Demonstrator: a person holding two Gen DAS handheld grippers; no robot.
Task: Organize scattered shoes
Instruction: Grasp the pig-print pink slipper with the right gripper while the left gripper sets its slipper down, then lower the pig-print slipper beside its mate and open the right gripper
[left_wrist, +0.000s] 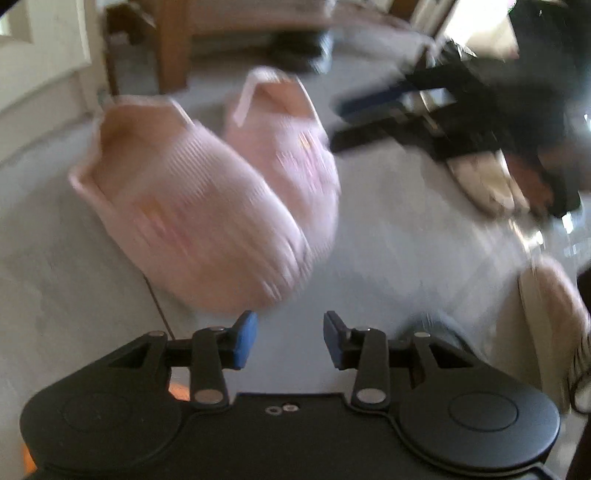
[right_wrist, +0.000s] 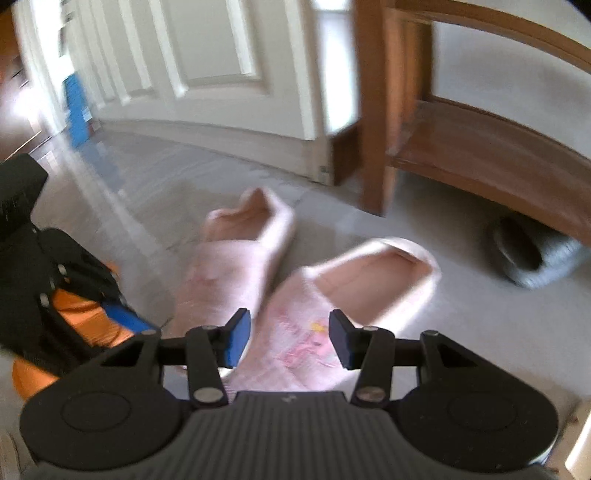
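Pink slippers (right_wrist: 295, 273) side by side on the grey floor (right_wrist: 424, 332), middle of the frame; left gripper (left_wrist: 290, 339) spread, nothing in it, just below one slipper's toe; right gripper (right_wrist: 290, 341) spread over the other slipper's toe, not pinching.

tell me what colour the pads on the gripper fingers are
Blue, on black fingers. Clearest in the right wrist view, on the right gripper pads.

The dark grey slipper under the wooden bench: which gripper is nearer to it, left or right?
Right, probably. The right gripper hovers over the pink slippers, the dark grey slipper just beyond. The left gripper sits on the pink pair's far side.
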